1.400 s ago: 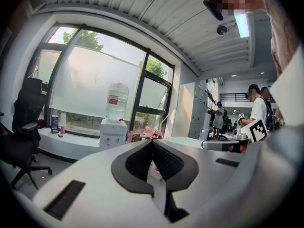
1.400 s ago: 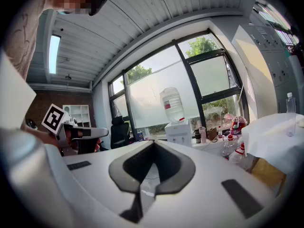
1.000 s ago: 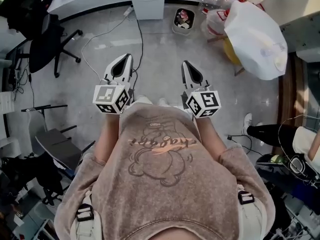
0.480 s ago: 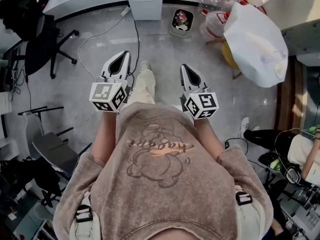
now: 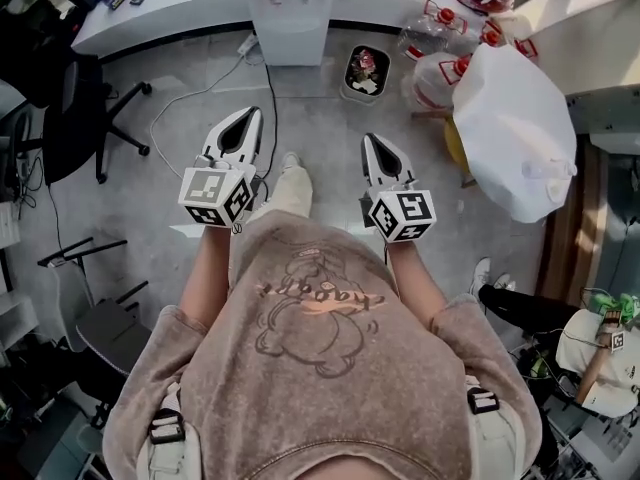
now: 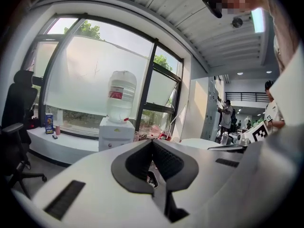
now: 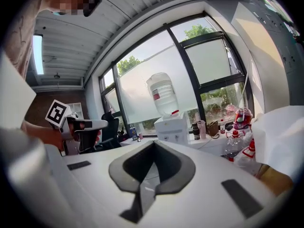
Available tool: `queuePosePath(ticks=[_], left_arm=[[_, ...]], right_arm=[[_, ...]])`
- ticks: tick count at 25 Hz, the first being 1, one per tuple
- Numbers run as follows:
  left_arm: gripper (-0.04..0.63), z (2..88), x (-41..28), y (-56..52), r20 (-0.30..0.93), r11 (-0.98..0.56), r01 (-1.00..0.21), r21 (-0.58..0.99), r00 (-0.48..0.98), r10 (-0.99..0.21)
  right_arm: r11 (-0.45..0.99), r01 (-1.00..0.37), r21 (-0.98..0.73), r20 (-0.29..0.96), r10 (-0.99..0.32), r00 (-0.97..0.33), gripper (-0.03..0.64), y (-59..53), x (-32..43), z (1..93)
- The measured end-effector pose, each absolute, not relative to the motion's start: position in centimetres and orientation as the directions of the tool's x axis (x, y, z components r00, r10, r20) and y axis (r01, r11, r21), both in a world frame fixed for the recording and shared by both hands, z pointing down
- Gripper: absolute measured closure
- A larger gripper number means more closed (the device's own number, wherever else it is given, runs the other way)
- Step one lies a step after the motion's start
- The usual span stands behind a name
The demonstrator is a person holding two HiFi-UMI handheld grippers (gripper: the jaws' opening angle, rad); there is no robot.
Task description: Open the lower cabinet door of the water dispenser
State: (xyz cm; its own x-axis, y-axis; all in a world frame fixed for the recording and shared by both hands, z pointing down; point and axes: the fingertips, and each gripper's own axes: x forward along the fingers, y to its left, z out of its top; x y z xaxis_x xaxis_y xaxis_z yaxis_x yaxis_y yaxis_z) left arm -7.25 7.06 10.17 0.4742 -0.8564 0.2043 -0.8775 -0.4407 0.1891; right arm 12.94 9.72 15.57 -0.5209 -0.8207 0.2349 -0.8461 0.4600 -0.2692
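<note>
At the front of the person's body, above the grey floor, both claws point forward, side by side and well apart. The left gripper has its jaws closed together, tip against tip, and the left gripper view shows nothing between them. The right gripper is closed in the same way and is also empty. Each one carries its marker cube at the back, near the person's hand.

Between the two claws, lower down, one trouser leg with a light shoe steps forward on the floor.

The water dispenser stands at the far edge of the floor, against the white counter, well apart from both claws. Both gripper views show its white upper part with the water bottle upright on top; the claw bodies hide its lower part there. From the head view I cannot make out the lower door on its white front.

Just right of the dispenser a small dark bin stands on the floor. Further right are plastic bottles with red caps and a big white bag. Near the left edge of the floor stands a black office chair, and a cable lies from the counter across the floor.
</note>
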Motion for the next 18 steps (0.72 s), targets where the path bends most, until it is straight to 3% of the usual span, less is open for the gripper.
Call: queuePosePath(ticks=[6,18], left_arm=[[0.579,10.3,-8.9,-0.5,0.21,-0.467,-0.861,0.202,0.504,-0.838],[0.579,10.8,-8.8,-9.7,0.237,-0.488,-0.845,0.217,0.531,-0.814]], right_arm=[[0.478,-0.84,-0.257,0.217,-0.818,-0.532,0.611,1.2,9.4,14.2],[0.432,-0.859,-0.273,0.255,-0.829,-0.498,0.611,-7.7,9.6,15.2]])
